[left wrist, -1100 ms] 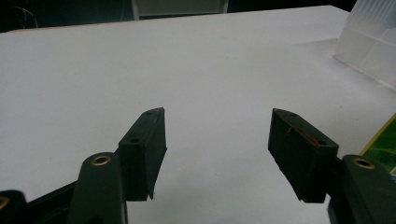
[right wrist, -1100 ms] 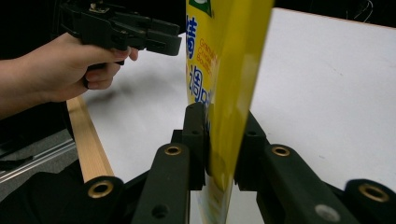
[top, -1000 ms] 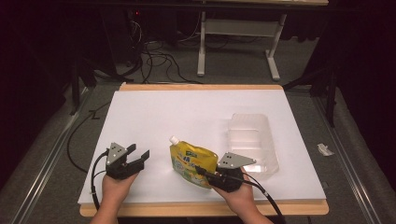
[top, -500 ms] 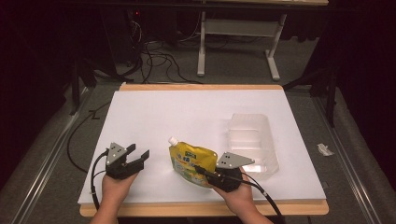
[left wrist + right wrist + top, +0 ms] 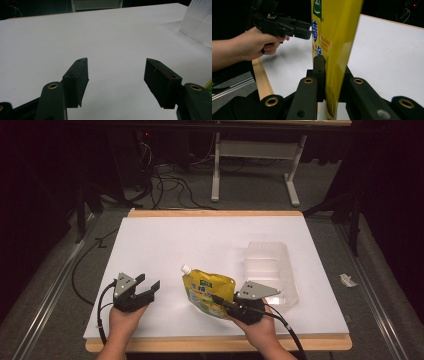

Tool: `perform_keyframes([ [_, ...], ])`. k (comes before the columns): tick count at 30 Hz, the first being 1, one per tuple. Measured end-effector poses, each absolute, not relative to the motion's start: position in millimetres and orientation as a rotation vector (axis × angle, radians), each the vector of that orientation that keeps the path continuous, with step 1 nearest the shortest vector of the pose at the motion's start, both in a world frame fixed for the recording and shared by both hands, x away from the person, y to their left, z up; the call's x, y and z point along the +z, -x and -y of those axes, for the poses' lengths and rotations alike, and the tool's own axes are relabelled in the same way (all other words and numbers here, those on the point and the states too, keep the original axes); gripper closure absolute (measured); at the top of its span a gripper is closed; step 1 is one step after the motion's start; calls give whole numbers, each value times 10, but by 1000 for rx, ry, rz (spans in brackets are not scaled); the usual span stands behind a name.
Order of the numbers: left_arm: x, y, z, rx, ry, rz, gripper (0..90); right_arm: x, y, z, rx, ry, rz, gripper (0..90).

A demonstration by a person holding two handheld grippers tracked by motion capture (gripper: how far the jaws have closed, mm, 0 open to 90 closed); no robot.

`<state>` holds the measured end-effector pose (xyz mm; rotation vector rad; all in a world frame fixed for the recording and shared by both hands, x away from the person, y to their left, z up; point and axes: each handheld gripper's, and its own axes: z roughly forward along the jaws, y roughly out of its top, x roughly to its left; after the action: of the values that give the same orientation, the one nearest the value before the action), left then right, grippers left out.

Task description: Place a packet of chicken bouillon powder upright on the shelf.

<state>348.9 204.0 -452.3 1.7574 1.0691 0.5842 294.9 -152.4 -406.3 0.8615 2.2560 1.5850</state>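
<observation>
Near the table's front edge, the right gripper (image 5: 218,299) has just been closing and now clamps the bottom edge of the yellow spouted pouch (image 5: 207,291), which lies where it did before beside the clear plastic tray (image 5: 270,265). Left gripper (image 5: 147,286) stays put, jaws apart and empty.

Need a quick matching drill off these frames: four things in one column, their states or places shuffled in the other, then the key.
Things:
1. left hand-held gripper
2. right hand-held gripper
3. yellow pouch
4. clear plastic tray

States or places:
A. lies on the white table's right part, nothing in it
B. jaws apart, nothing between them
C. jaws clamped on a thin edge
D. pinched at one edge, white spout pointing away from the person

Pairs: 1-B, 2-C, 3-D, 4-A
</observation>
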Motion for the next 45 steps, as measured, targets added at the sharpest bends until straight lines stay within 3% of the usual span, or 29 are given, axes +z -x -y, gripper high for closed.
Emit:
perform_keyframes([
  [13, -4513, -3483, -2032, 598, -1751, -1049, 357, -3829, -2923, 1732, 1638, -813, -2206, 839],
  [21, -4504, -3488, -2021, 608, -1765, -1031, 289, -3589, -2957, 1896, 1677, -780, -2159, 840],
  [28, -4487, -3474, -2028, 623, -1749, -1024, 282, -3450, -3031, 2027, 1671, -793, -2150, 841],
  [34, -4490, -3471, -2022, 619, -1756, -1025, 278, -3265, -3118, 2270, 1674, -813, -2117, 842],
  [45, -4504, -3473, -1992, 622, -1780, -1017, 236, -3227, -3222, 2656, 1605, -886, -2101, 844],
])
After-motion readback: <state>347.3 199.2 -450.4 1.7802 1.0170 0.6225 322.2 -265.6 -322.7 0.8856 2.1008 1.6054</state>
